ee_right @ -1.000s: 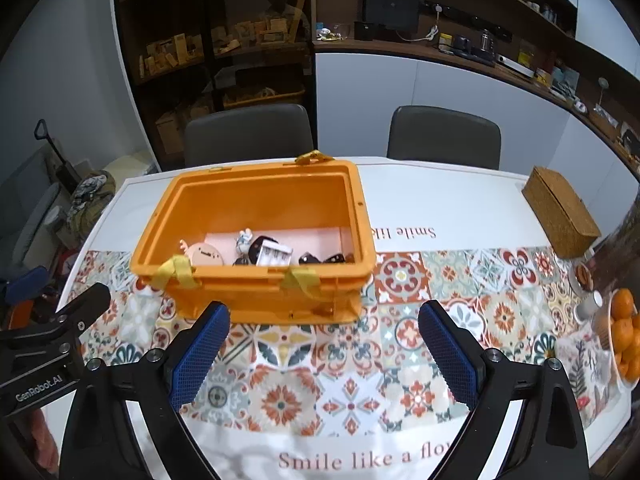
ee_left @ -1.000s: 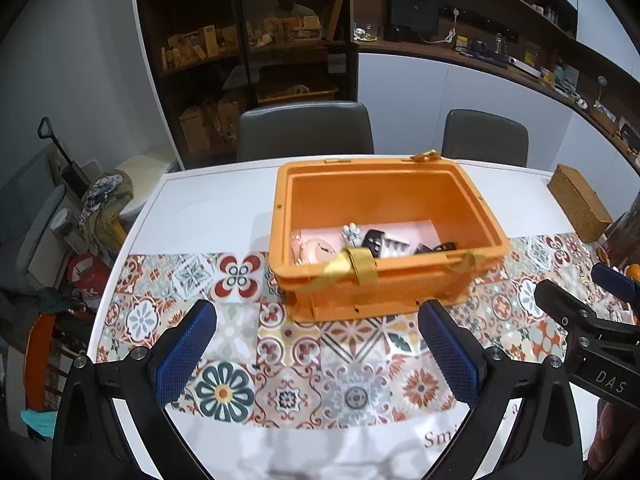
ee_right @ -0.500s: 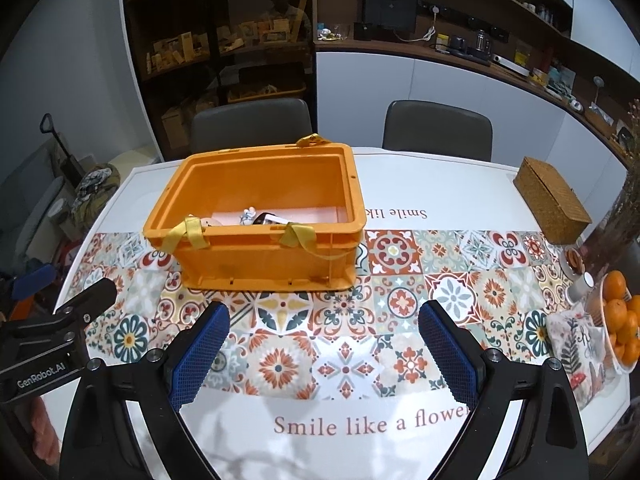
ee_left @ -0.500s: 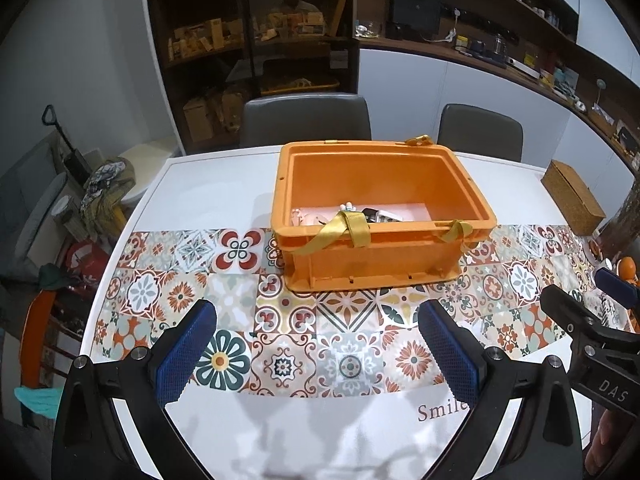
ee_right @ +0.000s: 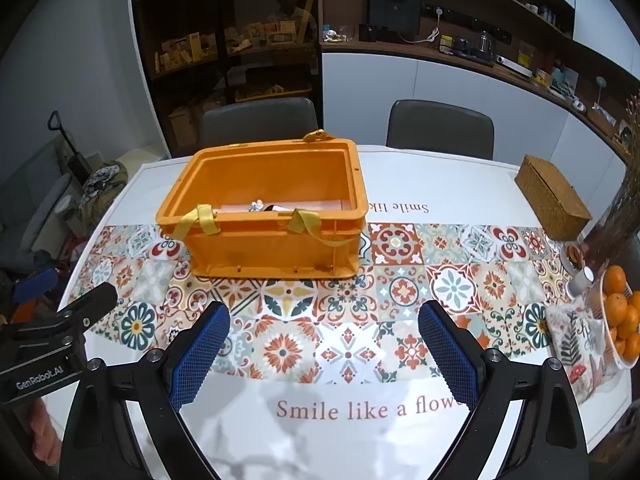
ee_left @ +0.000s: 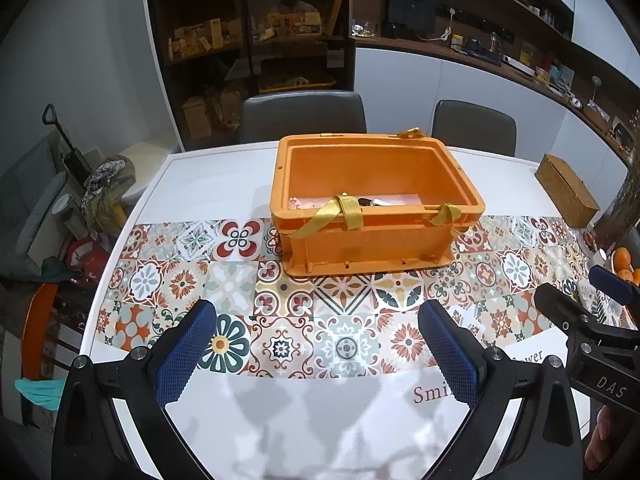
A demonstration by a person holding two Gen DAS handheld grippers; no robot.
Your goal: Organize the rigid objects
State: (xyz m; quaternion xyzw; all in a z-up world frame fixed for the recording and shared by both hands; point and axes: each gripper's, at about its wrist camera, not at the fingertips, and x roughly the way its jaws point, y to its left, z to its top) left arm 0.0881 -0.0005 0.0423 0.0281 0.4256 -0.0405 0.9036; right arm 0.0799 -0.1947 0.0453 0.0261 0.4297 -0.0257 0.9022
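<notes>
Both tongs — left [ee_left: 316, 354] and right [ee_right: 322, 352] — hang wide open and empty, well short of the orange crate [ee_left: 374, 204] on the table [ee_left: 216, 176] — seemingly between steps, next a reach in.

"Smile like a flower" on tablecloth [ee_right: 360, 410]

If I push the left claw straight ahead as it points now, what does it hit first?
Most likely the near wall of the orange plastic crate. The left claw is open and empty, with only patterned tablecloth between; its height is unclear.
</notes>
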